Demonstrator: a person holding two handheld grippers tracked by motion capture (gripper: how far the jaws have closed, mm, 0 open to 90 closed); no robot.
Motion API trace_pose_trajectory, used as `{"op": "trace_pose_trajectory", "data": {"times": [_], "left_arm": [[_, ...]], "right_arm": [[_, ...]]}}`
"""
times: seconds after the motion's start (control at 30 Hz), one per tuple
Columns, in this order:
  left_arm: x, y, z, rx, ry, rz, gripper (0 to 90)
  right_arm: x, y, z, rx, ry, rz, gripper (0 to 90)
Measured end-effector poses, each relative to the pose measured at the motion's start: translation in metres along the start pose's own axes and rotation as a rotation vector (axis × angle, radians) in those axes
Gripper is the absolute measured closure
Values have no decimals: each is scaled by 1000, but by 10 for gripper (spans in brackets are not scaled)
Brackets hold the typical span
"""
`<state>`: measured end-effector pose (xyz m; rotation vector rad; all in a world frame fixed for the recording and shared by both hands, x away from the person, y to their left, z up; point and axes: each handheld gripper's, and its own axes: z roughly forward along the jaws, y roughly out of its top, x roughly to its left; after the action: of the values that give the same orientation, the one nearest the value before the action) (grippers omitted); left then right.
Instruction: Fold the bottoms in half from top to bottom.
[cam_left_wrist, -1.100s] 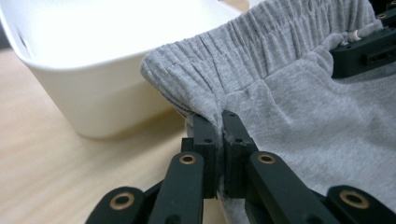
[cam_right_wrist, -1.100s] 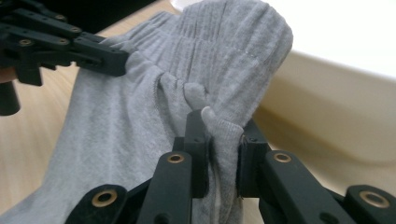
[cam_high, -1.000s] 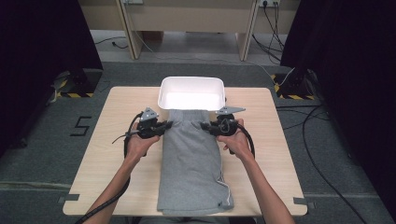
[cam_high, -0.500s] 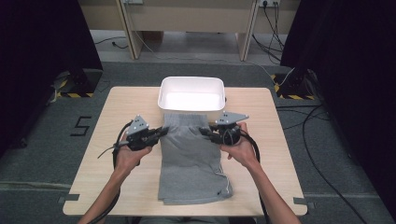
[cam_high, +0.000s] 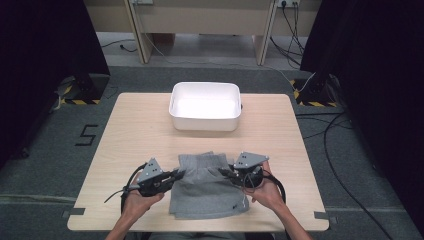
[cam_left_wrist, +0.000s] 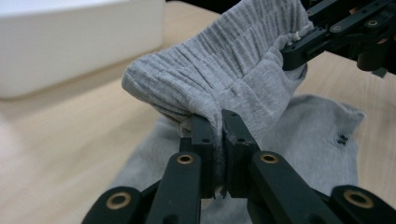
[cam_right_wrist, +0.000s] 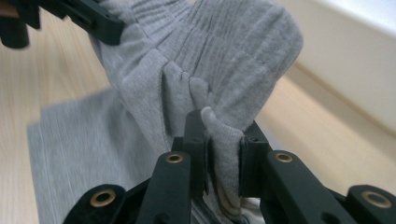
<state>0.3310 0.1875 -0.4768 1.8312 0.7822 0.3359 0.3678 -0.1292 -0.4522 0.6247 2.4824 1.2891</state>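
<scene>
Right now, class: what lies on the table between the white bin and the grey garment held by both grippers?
Nothing: in the high view, bare wooden table separates the white bin from the grey garment.

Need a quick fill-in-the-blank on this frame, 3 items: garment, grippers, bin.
1. Both grippers are shut on the ____ garment.
2. The left gripper and right gripper each pinch a fold of ____ between their jaws.
3. The white bin lies on the table beyond the garment and holds ____.

Missing words: grey; fabric; nothing
</scene>
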Motion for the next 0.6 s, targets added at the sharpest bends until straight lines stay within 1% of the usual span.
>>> {"op": "trace_pose_trajectory", "data": {"times": [0.07,0.13,0.17,0.2,0.3,0.37,0.47,0.53,0.6], "left_arm": [[-2,-8,4,20,-9,-7,833],[-5,-17,9,51,-10,0,819],[-6,-19,10,59,-9,-1,811],[-7,-22,10,61,-13,-9,806],[-10,-25,10,79,-32,-9,779],[-13,-25,8,79,-46,-21,739],[-15,-22,4,59,-52,-23,686],[-14,-17,1,37,-49,-29,640],[-10,-11,-2,3,-45,-51,601]], "right_arm": [[1,-8,4,25,9,8,765],[2,-14,6,57,20,4,740],[3,-18,7,71,20,1,727],[3,-20,8,74,20,-1,713],[6,-25,8,93,34,1,657],[8,-27,7,98,39,-15,642],[12,-30,6,104,35,-21,647],[14,-32,6,112,25,-52,659],[17,-34,6,120,40,-76,660]]}}
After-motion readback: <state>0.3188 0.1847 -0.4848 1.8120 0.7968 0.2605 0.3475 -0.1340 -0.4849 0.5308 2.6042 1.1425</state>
